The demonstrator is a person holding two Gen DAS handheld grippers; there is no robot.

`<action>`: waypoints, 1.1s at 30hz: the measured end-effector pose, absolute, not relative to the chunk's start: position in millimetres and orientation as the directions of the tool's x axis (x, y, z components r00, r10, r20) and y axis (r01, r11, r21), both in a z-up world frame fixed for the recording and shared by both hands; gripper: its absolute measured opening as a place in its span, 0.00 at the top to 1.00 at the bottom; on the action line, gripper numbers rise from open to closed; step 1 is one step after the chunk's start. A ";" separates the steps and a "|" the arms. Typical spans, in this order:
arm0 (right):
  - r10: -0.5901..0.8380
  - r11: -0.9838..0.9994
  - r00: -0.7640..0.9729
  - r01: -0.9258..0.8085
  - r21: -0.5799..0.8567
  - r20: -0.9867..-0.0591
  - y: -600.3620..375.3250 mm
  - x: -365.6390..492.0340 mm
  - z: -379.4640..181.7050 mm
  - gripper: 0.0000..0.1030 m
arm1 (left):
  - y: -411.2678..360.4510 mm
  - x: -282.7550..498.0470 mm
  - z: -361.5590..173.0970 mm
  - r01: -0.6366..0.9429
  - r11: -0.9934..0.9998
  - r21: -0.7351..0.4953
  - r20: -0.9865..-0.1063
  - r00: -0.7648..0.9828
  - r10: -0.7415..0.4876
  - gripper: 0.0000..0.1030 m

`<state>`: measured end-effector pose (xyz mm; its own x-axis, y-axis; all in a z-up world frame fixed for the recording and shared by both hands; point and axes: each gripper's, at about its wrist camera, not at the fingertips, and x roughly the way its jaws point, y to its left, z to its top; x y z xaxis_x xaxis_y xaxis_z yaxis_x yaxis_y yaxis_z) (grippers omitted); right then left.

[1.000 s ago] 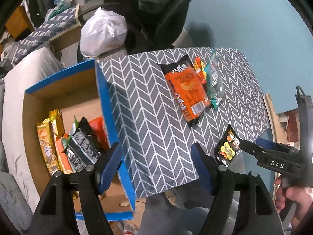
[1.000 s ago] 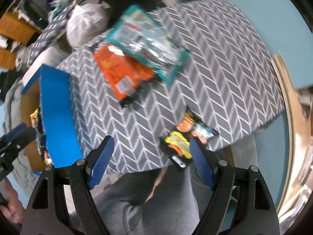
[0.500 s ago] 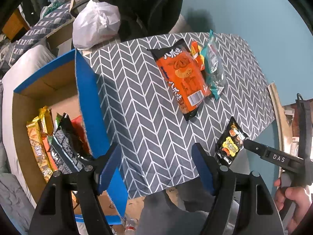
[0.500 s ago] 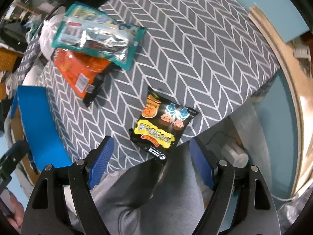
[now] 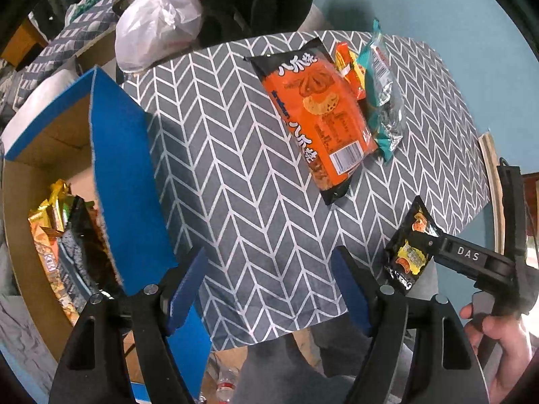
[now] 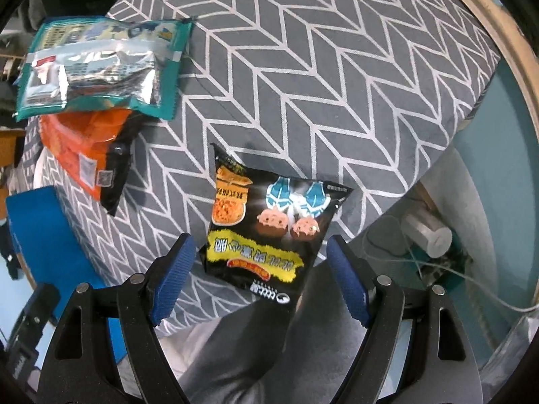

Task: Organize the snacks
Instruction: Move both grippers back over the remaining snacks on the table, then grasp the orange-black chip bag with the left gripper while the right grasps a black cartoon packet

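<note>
Hovering wide apart, right gripper (image 6: 261, 269) straddling black snack packet (image 6: 269, 232) at tablecloth (image 6: 337, 67) edge; "DAS" readable on its arm; left gripper (image 5: 269, 289) spread, empty; packet script seemingly Chinese.

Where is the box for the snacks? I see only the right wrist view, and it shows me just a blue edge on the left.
Observer: The open cardboard box stands beside the table, on its left, and several snack packs are inside it.
Operator: Is the left gripper holding something?
Observer: No. The left gripper is open and empty, over the near edge of the table.
Operator: Is anything hidden near the orange bag?
Observer: Yes. A small orange-yellow packet lies between the orange bag and the teal bag.
</note>
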<state>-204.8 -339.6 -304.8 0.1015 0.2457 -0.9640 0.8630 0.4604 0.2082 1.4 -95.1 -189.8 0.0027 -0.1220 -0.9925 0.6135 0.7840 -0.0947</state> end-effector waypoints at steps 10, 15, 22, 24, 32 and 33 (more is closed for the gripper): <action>0.213 0.509 0.037 0.849 0.143 -0.976 -335.2 -183.1 -327.7 0.23 | -112.5 -2.0 -210.2 0.596 0.797 -0.092 -0.995 -0.023 -0.097 0.25; 0.173 0.602 0.016 0.790 0.119 -0.985 -333.9 -170.6 -328.9 0.38 | -119.6 0.2 -217.6 0.571 0.813 -0.112 -0.993 -0.048 -0.104 0.25; 0.131 0.688 0.044 0.716 0.122 -0.990 -353.9 -150.5 -316.0 0.38 | -129.8 24.4 -222.1 0.463 0.873 -0.153 -0.988 -0.053 -0.145 0.22; 0.111 0.721 0.050 0.683 0.115 -0.993 -358.2 -143.3 -312.6 0.38 | -134.4 33.1 -222.5 0.435 0.886 -0.161 -0.987 -0.048 -0.156 0.22; 0.031 0.842 0.032 0.537 0.043 -0.999 -382.4 -96.5 -306.8 0.38 | -150.5 52.7 -233.4 0.332 0.922 -0.201 -0.979 -0.078 -0.186 0.19; 0.022 0.851 0.028 0.524 0.033 -0.999 -385.5 -91.8 -307.0 0.38 | -152.6 53.4 -234.4 0.320 0.924 -0.208 -0.978 -0.080 -0.192 0.18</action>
<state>-91.8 -385.5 -307.0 0.0280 0.0220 -0.9994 0.5244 0.8508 0.0335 53.4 -152.6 -234.4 -0.0804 -0.1922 -0.9781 0.3202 0.9242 -0.2079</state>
